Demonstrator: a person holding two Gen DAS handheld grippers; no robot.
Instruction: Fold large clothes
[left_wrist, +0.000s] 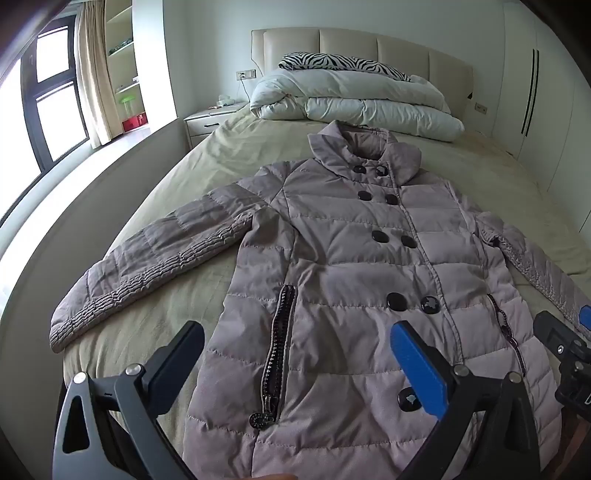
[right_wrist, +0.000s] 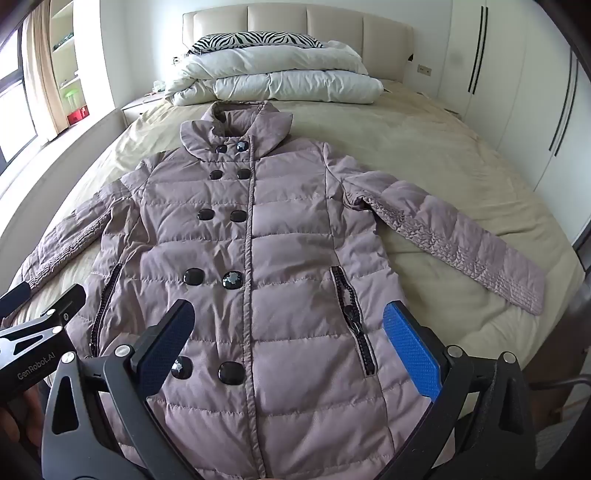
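A mauve quilted puffer coat (left_wrist: 343, 266) lies flat, front up and buttoned, on the bed, collar toward the headboard. Both sleeves are spread out to the sides. It shows in the right wrist view too (right_wrist: 258, 240). My left gripper (left_wrist: 295, 369) is open and empty, hovering above the coat's lower left part near the zip pocket (left_wrist: 277, 347). My right gripper (right_wrist: 288, 350) is open and empty above the coat's lower right part. The right gripper's tip shows at the edge of the left wrist view (left_wrist: 561, 343), and the left gripper shows in the right wrist view (right_wrist: 44, 325).
The bed (right_wrist: 443, 166) has a beige sheet. A folded white duvet (right_wrist: 277, 77) and a zebra pillow (right_wrist: 255, 38) lie by the headboard. A nightstand (left_wrist: 210, 122) and window (left_wrist: 48, 103) are on the left, wardrobe doors (right_wrist: 517, 92) on the right.
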